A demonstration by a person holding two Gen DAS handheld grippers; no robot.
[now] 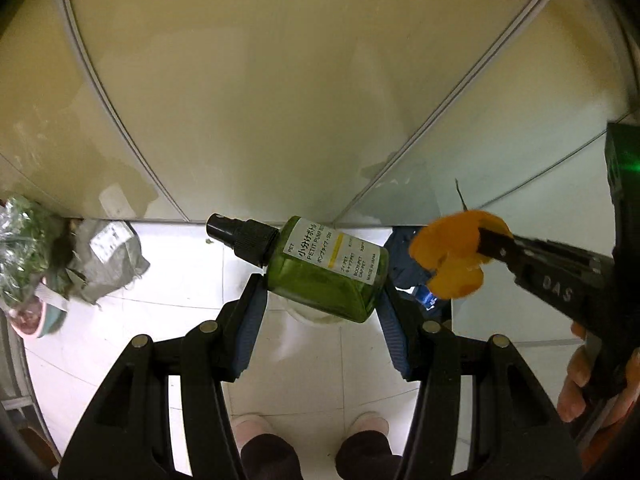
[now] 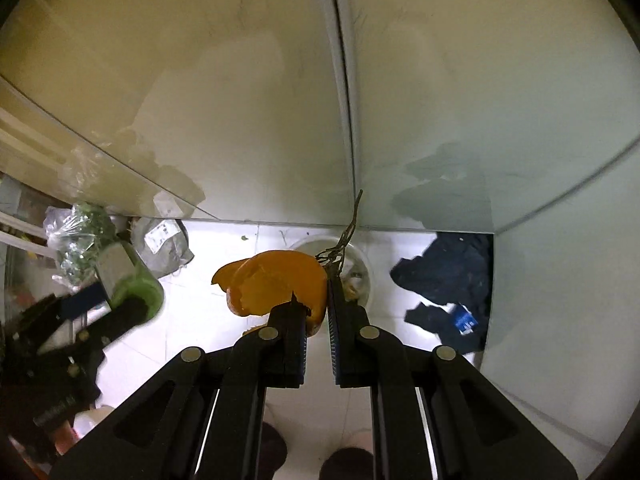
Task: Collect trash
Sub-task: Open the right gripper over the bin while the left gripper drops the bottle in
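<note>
Left claw (image 1: pixel 322 280): you're gripping the green pump bottle (image 1: pixel 328 270) across its body, both blue pads pressed on it. Bottle lies sideways between the pads, black pump cap (image 1: pixel 240 236) pointing left, white label up.
Right claw (image 2: pixel 318 300): jaws nearly closed, pinching orange peel (image 2: pixel 272 284). A thin dry stem (image 2: pixel 346 236) sticks up past the fingertips, touching the right pad. In the left wrist view the peel (image 1: pixel 448 258) hangs at the right claw's tip, just right of the bottle.
Your hand (image 1: pixel 592 380): wrapped on the right claw's handle, lower right of the left wrist view.
Your feet: light slippers (image 1: pixel 252 426) on white tiled floor (image 1: pixel 312 360), straight below both claws.
Below the claws: a clear round container (image 2: pixel 360 268) stands on the floor, partly hidden by peel and right claw. Can't tell what's in it.
Floor right: dark blue cloth (image 2: pixel 444 280) bunched against the panel corner, a small blue packet (image 2: pixel 464 318) on it.
Floor left: grey crumpled bag (image 1: pixel 106 262) with a white label, beside it a clear bag of green stuff (image 1: pixel 26 248), touching. A pink-and-teal item (image 1: pixel 34 316) at the left edge, blurred.
Far: pale glossy panels (image 1: pixel 280 100) rise from the floor, seams between them, faint reflections of the trash.
</note>
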